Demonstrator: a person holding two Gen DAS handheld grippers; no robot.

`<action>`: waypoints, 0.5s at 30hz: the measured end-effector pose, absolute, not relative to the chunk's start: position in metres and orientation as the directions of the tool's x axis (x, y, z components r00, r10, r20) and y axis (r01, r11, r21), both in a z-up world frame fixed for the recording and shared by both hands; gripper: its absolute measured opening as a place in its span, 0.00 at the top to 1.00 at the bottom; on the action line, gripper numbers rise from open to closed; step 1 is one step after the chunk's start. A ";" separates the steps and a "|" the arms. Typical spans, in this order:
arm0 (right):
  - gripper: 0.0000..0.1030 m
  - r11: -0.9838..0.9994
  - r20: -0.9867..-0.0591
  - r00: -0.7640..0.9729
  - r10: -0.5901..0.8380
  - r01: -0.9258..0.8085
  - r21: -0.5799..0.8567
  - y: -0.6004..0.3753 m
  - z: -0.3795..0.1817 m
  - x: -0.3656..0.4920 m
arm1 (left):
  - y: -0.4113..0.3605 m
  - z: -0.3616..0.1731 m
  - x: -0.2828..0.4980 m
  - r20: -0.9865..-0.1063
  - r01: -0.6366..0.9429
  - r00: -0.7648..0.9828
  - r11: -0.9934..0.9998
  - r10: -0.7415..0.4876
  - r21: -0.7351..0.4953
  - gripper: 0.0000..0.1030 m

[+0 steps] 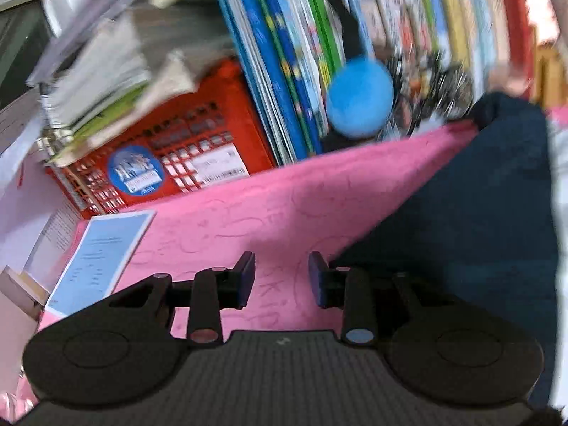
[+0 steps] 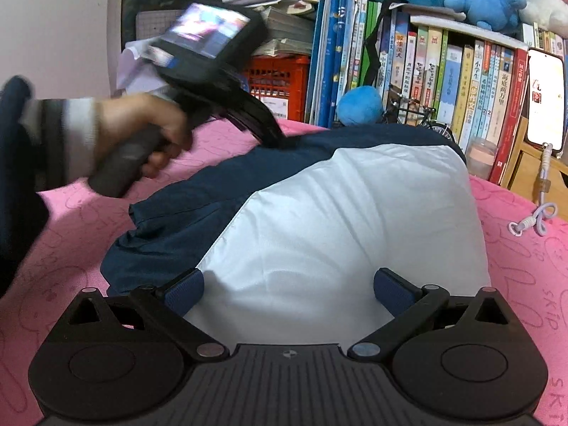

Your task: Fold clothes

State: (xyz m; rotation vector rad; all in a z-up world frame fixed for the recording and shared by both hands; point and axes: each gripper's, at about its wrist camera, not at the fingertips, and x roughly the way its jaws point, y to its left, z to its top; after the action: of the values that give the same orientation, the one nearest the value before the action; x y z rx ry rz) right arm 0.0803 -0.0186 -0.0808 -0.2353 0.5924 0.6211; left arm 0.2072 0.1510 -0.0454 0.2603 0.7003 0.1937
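Note:
A navy and white garment [image 2: 198,206] lies bunched on the pink mat [image 2: 71,220]; its white panel [image 2: 337,220] faces up. My right gripper [image 2: 289,291] is wide open just above the near edge of the white panel, with nothing held. A hand holds my left gripper [image 2: 273,138] at the garment's far navy edge. In the left wrist view, the left gripper [image 1: 282,278] is open over the pink mat [image 1: 248,213]. Its right finger [image 1: 319,280] is beside the navy cloth [image 1: 461,230], and nothing lies between the fingers.
A row of upright books [image 2: 443,81] and a red crate [image 2: 280,78] stand behind the mat, with a blue plush ball [image 2: 358,106] in front. A lit phone [image 2: 545,99] hangs at right, above a cord [image 2: 532,220]. A blue paper sheet [image 1: 103,259] lies at left.

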 end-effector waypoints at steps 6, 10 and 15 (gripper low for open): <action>0.00 0.795 -0.575 0.662 0.481 -0.606 -0.033 -0.018 -0.080 0.078 | 0.155 0.001 0.105 -0.564 0.025 0.822 0.986 0.074 0.165 0.65; 0.00 0.821 -0.540 0.671 0.509 -0.566 0.071 -0.047 -0.073 0.068 | 0.131 0.008 0.050 -0.533 0.126 0.846 0.976 -0.011 0.180 0.53; 0.00 0.849 -0.493 0.704 0.512 -0.503 0.163 -0.114 -0.057 0.036 | 0.090 -0.006 0.017 -0.506 0.257 0.860 0.911 -0.064 0.321 0.46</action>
State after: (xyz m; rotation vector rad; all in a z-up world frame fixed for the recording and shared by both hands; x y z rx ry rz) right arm 0.0365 -0.1140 -0.0567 0.0170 0.5532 0.5642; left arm 0.0173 0.0901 -0.0063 0.3924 0.5108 -0.1729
